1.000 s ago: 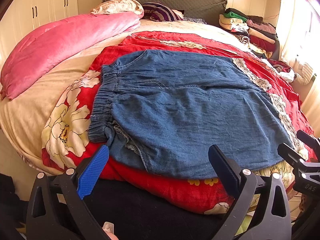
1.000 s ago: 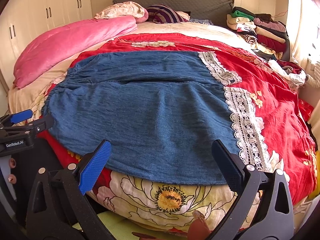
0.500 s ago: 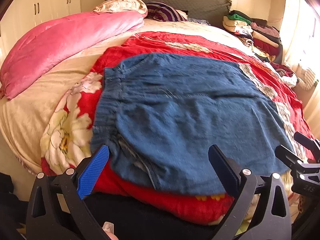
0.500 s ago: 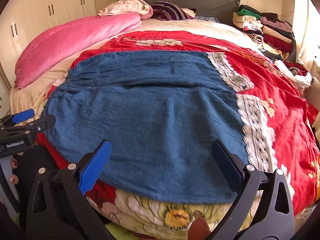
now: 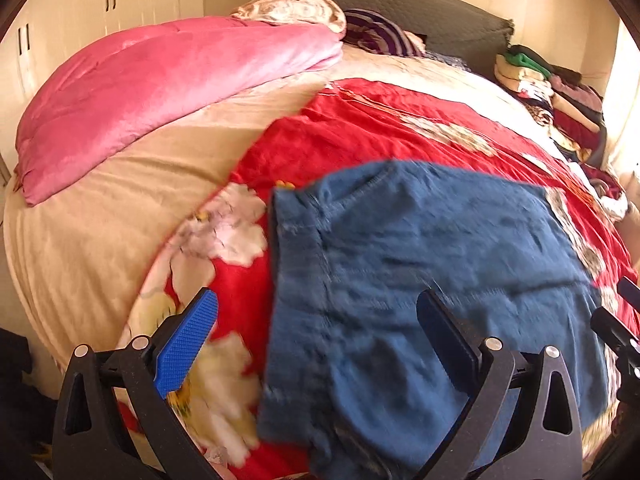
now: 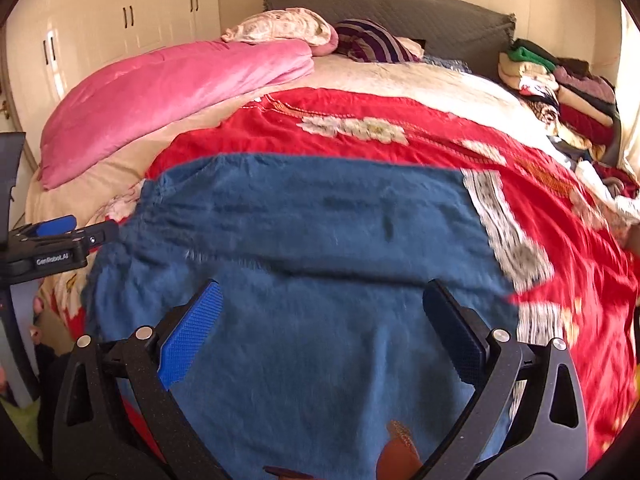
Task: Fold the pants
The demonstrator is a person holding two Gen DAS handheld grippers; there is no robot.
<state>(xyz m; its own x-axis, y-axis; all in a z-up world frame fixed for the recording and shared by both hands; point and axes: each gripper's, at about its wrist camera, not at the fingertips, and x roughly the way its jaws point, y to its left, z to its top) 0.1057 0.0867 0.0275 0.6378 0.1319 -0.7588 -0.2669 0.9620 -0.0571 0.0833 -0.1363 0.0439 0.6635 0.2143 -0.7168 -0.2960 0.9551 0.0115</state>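
On red floral quilt [image 6: 560, 216], flat denim pants [image 6: 320, 248]

Blue denim pants [image 6: 312, 248] lie spread flat on a red floral blanket [image 6: 560, 240] across the bed [image 6: 420, 76], their lace-trimmed hems toward its right side. The right hand-held gripper [image 6: 320, 332] hangs over the near part of the denim, jaws wide apart. The left hand-held gripper [image 6: 60, 236] shows by the waistband at the bed's left edge. A pink quilt [image 6: 168, 92] lies along the far left.

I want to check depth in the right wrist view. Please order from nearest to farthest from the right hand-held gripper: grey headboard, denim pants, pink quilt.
1. denim pants, directly ahead
2. pink quilt, left
3. grey headboard, far end
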